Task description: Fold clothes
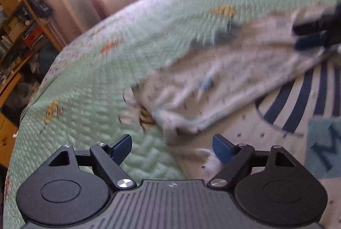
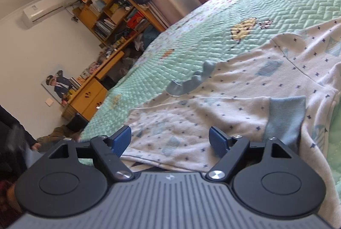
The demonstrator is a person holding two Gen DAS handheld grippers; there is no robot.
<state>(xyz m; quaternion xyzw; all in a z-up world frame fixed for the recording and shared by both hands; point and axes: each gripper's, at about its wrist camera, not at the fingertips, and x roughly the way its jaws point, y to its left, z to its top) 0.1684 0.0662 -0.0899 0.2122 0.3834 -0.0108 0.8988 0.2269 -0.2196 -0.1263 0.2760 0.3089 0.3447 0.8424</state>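
On the green quilt (image 2: 213, 41) the pyjama top (image 2: 223, 105) stretches away from the right tool (image 2: 170, 139)

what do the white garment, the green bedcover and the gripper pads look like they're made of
White garment: soft fleecy knit, probably cotton, matte and slightly fuzzy, with ribbed blue cuffs.
Green bedcover: quilted fabric with a faint sheen; stitched herringbone ridges and embroidered patches show.
Gripper pads: blue, finely textured, likely rubber or soft plastic, on black matte plastic arms with metal screws. Both jaws stand open.
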